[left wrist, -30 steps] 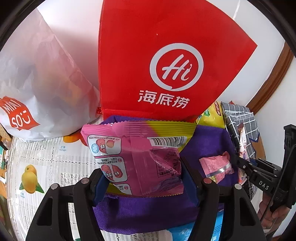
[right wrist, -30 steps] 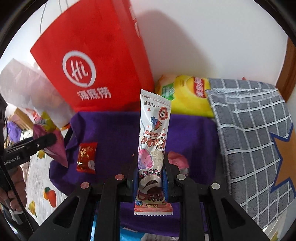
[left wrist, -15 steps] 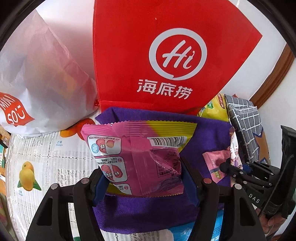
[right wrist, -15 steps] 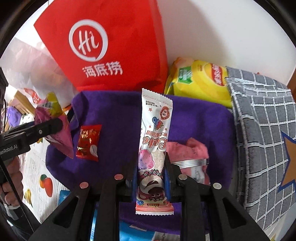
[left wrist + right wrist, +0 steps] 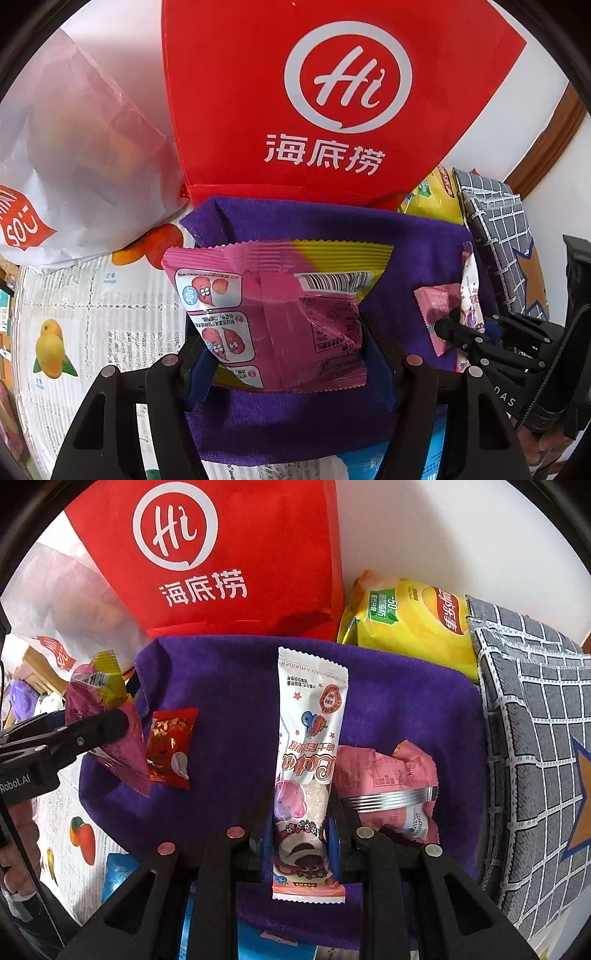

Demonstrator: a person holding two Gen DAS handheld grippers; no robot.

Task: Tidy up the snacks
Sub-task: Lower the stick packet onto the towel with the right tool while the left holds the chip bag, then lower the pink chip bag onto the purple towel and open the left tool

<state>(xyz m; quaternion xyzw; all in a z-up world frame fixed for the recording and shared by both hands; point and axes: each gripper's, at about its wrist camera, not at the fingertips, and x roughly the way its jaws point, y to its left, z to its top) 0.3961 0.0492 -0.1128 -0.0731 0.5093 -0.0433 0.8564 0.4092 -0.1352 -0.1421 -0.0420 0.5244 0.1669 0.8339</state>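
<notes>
A: What does the left gripper (image 5: 284, 332) carry?

B: Its fingers stand half spread and clamp a pink-and-yellow snack bag (image 5: 280, 314) by its side edges, barcode side facing the camera, just as a second ago. The bag hangs over the left part of the purple cloth (image 5: 413, 240).

A: And the right gripper (image 5: 300, 827)?

B: Its fingers are nearly together, pinching the lower part of a long white wafer stick packet (image 5: 310, 746). The packet stands along the fingers, over the middle of the cloth. The grip looks the same as before.

A: So what differs from the earlier frame?

B: Both grippers have come lower and nearer the cloth; the red paper bag (image 5: 325, 103) behind it now fills more of each view. In the left view, the right gripper and its packet have come in from the right edge and now sit over the cloth's right side, partly covering the small pink packet (image 5: 391, 782) lying there.

A: Anything else on the cloth?

B: A small red candy wrapper (image 5: 171, 746) lies at its left side, just beside the held pink bag. A yellow chip bag (image 5: 410, 620) rests behind the cloth's far right corner, next to a grey checked cloth (image 5: 535, 738).
</notes>
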